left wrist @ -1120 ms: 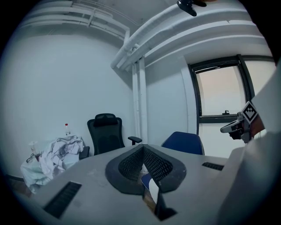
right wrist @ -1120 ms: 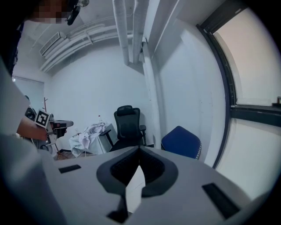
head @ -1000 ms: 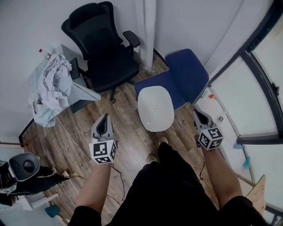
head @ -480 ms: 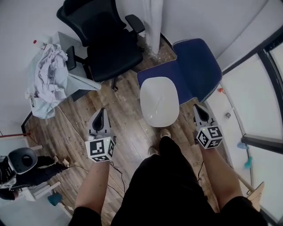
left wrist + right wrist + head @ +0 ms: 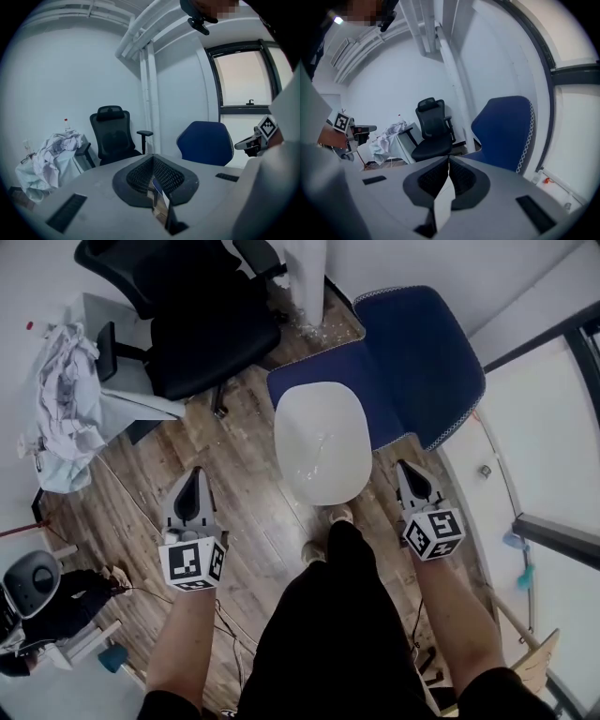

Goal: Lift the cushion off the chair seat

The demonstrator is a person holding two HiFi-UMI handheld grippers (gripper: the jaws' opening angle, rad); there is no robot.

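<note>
A: Two chairs stand ahead of you on the wood floor (image 5: 246, 486). The black chair (image 5: 202, 329) at upper left is not yours. Yours is the blue chair (image 5: 424, 351) at upper centre and right, its back toward the top right corner.

B: On its seat lies the cushion (image 5: 319, 442), white and oval, at the centre of the head view. Its near end hangs past the seat's front edge, just above your feet.

A: Its long axis runs up and down the frame, away from you, tilted only a little. So its long sides face your two hands.

B: Your left gripper (image 5: 193, 479) is at lower left and your right gripper (image 5: 408, 470) at lower right. Both point up the frame, with the cushion between them and slightly above. Neither touches it.

A: The right one is nearer, just beside the cushion's right edge. The left one has a strip of bare floor to cross.

B: In the left gripper view your jaws meet at the tips and hold nothing. The right gripper view shows the same: jaws closed and empty.

A: My judgement is that you must spread both pairs before closing in from the sides. The right hand has the shorter reach, so let the left set the pace.
</note>
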